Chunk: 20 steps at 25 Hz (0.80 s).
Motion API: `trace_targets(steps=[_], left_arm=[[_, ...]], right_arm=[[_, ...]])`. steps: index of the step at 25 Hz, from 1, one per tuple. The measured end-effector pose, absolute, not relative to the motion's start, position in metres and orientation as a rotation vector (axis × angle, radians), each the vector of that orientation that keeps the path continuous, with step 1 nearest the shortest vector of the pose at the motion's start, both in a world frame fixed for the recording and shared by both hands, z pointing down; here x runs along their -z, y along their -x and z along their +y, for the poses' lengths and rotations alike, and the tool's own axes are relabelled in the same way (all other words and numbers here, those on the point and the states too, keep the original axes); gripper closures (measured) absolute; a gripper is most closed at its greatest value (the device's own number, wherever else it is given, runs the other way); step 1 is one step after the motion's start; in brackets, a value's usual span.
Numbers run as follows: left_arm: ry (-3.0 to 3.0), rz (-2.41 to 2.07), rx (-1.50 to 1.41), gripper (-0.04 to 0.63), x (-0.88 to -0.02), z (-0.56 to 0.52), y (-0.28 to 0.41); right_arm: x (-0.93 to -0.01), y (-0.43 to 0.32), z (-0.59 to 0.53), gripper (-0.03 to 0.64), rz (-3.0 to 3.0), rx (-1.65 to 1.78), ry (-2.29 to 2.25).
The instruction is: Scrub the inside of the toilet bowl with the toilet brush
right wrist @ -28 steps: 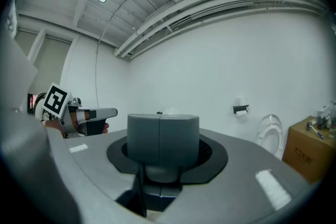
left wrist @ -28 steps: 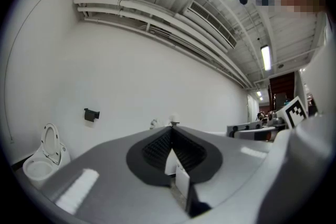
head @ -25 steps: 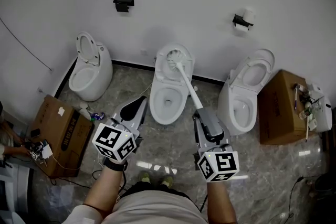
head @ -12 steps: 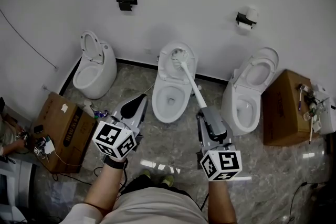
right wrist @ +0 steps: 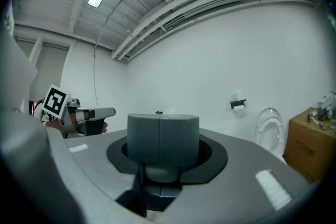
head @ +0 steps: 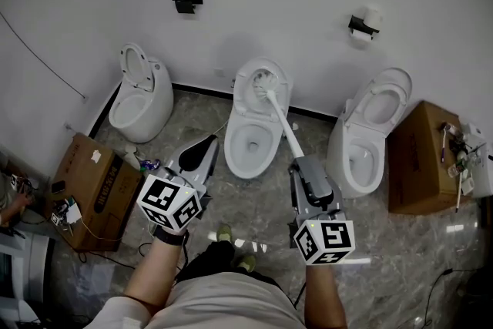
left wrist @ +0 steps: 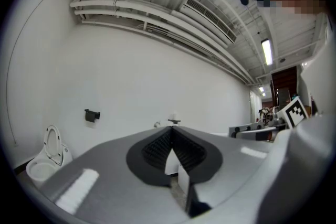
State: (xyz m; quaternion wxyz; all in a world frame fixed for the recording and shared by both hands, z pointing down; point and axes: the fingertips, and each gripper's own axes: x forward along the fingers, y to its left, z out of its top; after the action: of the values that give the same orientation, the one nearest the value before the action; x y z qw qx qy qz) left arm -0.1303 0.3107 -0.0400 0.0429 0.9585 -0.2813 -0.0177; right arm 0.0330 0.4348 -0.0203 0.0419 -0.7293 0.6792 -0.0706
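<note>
The middle toilet [head: 253, 136] stands against the white wall with its lid up. My right gripper [head: 301, 165] is shut on the grey grip of the toilet brush [head: 279, 118]. The brush's white shaft runs up and left, and its bristle head [head: 263, 82] shows in front of the raised lid, above the bowl opening. Whether the bristles touch the porcelain I cannot tell. In the right gripper view the grey brush grip [right wrist: 163, 139] fills the jaws. My left gripper [head: 202, 144] hangs left of the bowl, jaws shut with nothing held; its pads [left wrist: 157, 145] meet.
A second toilet [head: 140, 98] stands at the left and a third [head: 368, 136] at the right, both with lids up. Cardboard boxes [head: 94, 193] [head: 425, 159] flank them. A paper holder [head: 360, 24] and a black bracket [head: 187, 1] hang on the wall. Cables lie on the floor at lower left.
The view has shifted slightly and a shoe now shows below. The brush head stays in front of the raised lid. Both grippers keep their pose.
</note>
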Motion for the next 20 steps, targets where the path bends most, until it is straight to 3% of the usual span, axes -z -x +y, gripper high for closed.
trace_targets(steps=[20], left_arm=[[-2.892, -0.807, 0.051, 0.589, -0.017, 0.181, 0.106]], right_arm=[[-0.041, -0.041, 0.308, 0.453, 2.143, 0.415, 2.284]])
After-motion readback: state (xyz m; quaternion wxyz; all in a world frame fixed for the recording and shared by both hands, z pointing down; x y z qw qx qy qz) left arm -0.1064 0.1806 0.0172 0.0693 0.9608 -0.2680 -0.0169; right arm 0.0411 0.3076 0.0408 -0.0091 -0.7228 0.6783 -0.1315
